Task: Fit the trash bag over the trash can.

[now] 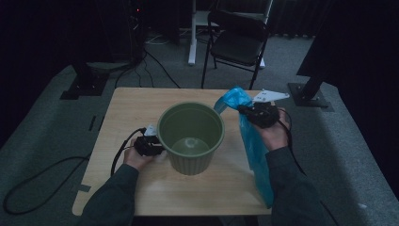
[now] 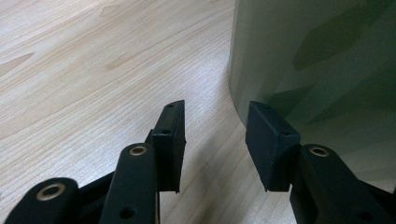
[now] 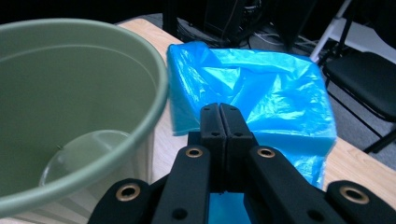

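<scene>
High view: a green bucket point(image 1: 190, 136) stands upright near the centre of the wooden table point(image 1: 122, 101). The left gripper point(image 1: 149, 145) rests at table level just beside the bucket's left wall. Left gripper view: the two jaws stand apart with bare tabletop between them; the right-hand jaw lies against or just short of the bucket wall point(image 2: 317, 60), and contact cannot be confirmed from this angle. Nothing is held.

The right gripper point(image 1: 256, 113) is raised to the right of the bucket rim. Right gripper view: its jaws are pressed together on a fold of the blue plastic bag point(image 3: 261, 88). In the high view the bag point(image 1: 254, 146) hangs from the jaws down along the person's right forearm.
</scene>
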